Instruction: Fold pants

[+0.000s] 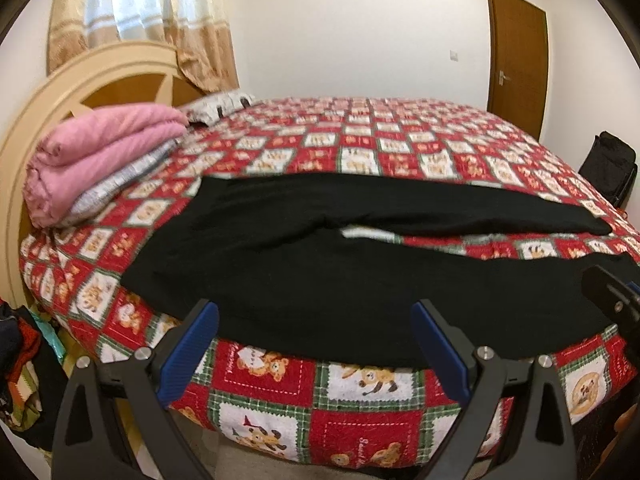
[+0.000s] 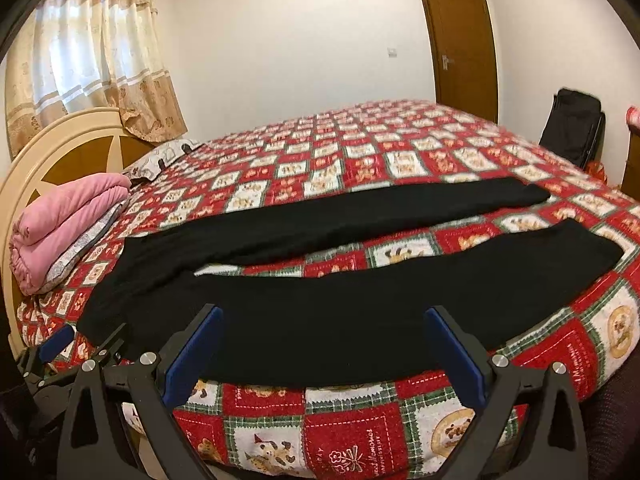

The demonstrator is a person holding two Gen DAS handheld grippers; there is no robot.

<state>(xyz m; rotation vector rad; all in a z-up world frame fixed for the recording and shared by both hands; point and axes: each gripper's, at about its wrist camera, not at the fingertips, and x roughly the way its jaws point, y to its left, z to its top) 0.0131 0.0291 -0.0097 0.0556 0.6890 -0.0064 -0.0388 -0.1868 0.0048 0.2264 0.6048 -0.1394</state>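
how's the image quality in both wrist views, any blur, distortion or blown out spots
Left wrist view: heavy fisheye bowing of the red teddy-bear patchwork quilt, mild motion blur, the black pants reading as a near-featureless dark mass. Right wrist view: same bowing and dark corner vignette, sheer cream curtain overexposed by daylight, the pants' edges slightly smeared.

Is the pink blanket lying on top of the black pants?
No, the pink blanket sits folded by the headboard, apart from the pants spread flat near the bed's edge.
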